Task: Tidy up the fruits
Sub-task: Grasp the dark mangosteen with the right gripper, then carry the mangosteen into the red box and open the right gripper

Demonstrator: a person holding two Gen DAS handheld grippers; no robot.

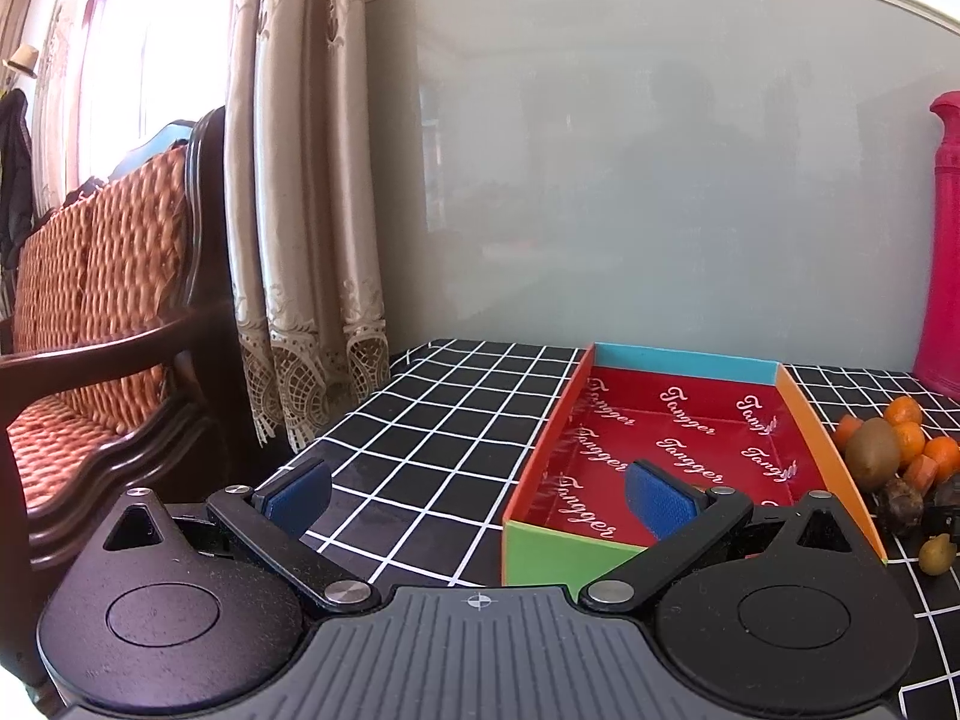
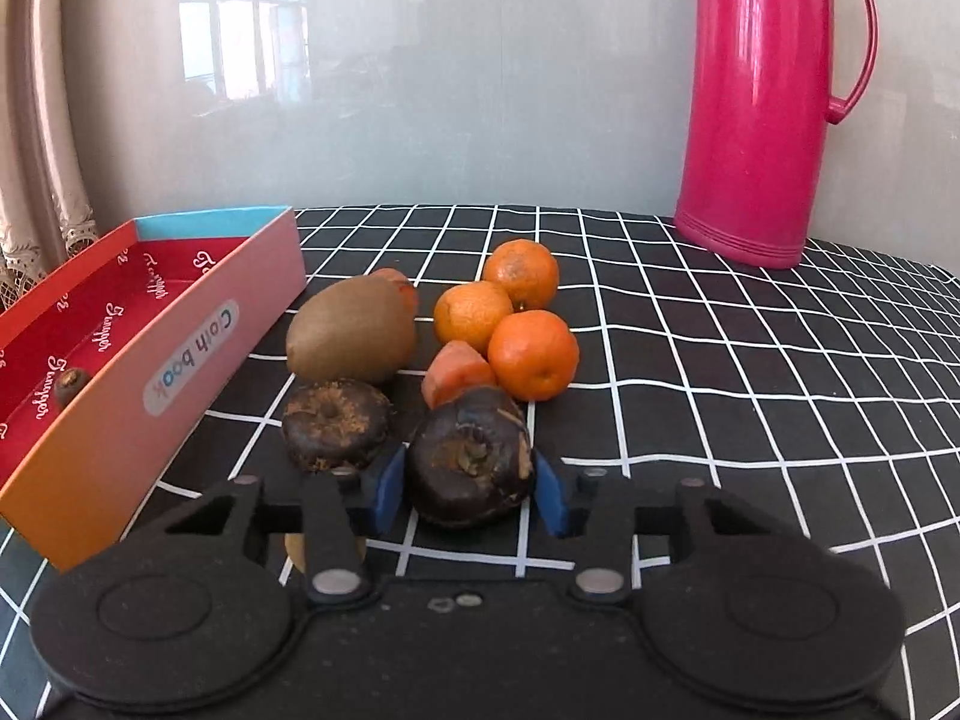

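Closing on a dark water chestnut (image 2: 471,461), the right gripper (image 2: 471,495) has its blue fingers (image 2: 387,495) nearly touching each flank; contact is unclear. Next, probably: grip, lift, carry left to the tray (image 2: 180,348). Only the left view shows the left gripper (image 1: 480,495) wide open, empty, straddling the tray's near wall.

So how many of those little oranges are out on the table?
3, clustered right of the kiwi: a back orange, a middle-left orange and a front orange beside a carrot chunk. More could hide behind them.
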